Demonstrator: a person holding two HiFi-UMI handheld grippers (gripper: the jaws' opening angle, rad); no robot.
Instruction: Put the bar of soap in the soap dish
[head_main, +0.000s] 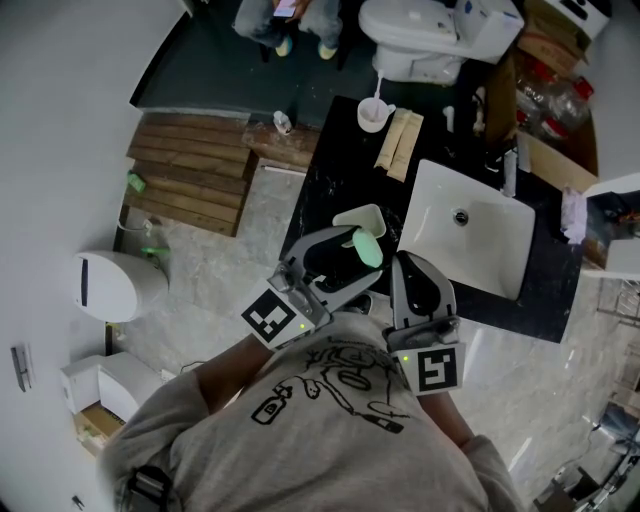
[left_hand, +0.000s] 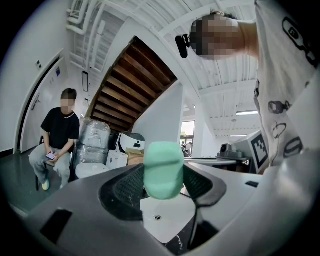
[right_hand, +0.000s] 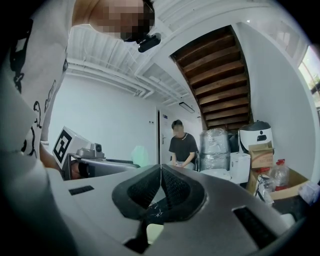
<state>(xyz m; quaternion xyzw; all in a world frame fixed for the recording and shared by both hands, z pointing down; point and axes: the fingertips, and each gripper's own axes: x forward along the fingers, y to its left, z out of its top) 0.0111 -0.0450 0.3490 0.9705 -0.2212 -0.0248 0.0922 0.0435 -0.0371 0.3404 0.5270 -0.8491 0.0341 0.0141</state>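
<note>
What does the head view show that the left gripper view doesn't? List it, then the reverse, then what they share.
Head view only: the white sink, the toilet, a cup on the black counter, and the right gripper beside the left one.

Left gripper view only: the dark ribbed fingers pressed on both sides of the green soap, and a seated person's upper body.

Both: the soap held in the left gripper, close to the white soap dish.

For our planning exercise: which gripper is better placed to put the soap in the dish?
Left. The left gripper is shut on the green soap bar over the white soap dish; the right gripper is shut, empty.
</note>
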